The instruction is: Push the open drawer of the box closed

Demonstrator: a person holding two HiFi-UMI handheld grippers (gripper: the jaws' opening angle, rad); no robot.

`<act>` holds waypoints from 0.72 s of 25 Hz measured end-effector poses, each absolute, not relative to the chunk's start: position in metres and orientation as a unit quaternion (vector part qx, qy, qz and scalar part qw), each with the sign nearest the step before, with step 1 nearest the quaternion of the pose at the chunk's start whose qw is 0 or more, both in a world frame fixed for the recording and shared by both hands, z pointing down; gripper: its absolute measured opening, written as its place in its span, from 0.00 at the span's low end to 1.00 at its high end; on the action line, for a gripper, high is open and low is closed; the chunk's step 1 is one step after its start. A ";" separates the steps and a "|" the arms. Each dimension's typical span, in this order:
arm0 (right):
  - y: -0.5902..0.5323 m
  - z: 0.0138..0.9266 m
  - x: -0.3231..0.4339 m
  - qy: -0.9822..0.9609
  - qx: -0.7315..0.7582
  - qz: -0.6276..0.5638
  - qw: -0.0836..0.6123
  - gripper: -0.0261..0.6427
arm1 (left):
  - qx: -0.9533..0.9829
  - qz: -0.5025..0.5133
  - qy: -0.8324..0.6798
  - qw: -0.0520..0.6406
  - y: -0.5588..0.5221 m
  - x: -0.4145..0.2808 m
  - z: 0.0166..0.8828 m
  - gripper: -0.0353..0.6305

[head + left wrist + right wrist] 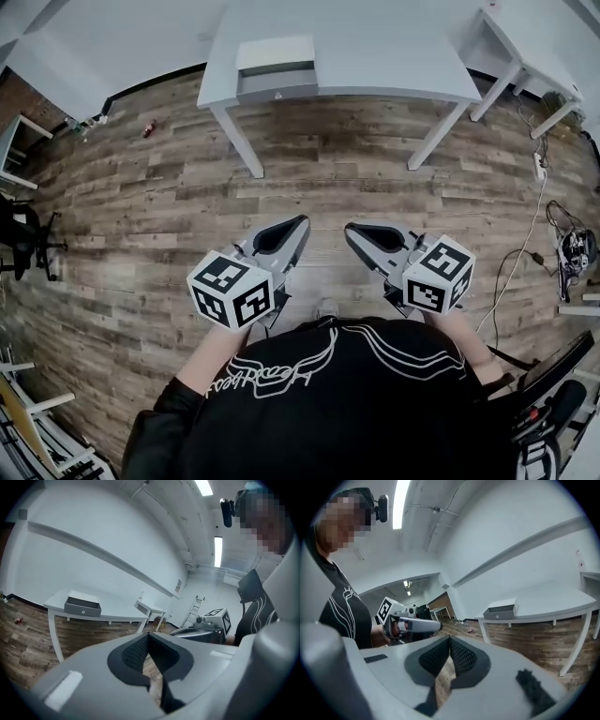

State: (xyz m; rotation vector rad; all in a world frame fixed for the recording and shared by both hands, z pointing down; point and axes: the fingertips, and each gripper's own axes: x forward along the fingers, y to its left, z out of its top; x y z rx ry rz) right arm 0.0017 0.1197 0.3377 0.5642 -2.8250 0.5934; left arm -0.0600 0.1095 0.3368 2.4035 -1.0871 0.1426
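A white box with an open grey drawer [276, 77] sits on the left part of a white table [394, 56] far ahead of me. The drawer front, with a small knob, also shows in the left gripper view [82, 607] and the right gripper view [499, 614]. My left gripper [302, 221] and right gripper [349, 228] hang side by side close to my chest, well short of the table. On both the jaws stand shut with nothing between them. Each gripper sees the other: the right gripper [180, 631] and the left gripper [436, 626].
Wood plank floor [141, 216] lies between me and the table. A second white table [539, 70] stands at the far right, with cables [539, 202] on the floor near it. A black chair [23, 234] is at the left. A ladder [194, 606] leans in the background.
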 end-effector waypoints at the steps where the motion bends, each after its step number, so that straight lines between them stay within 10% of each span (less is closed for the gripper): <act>1: 0.109 0.337 0.000 -0.956 0.192 0.199 0.100 0.05 | 0.881 0.051 -0.400 0.246 0.099 -0.063 0.336 0.06; 18: -0.084 0.375 -0.027 -0.959 0.166 0.178 0.143 0.05 | 0.842 0.077 -0.457 0.276 -0.083 -0.095 0.384 0.06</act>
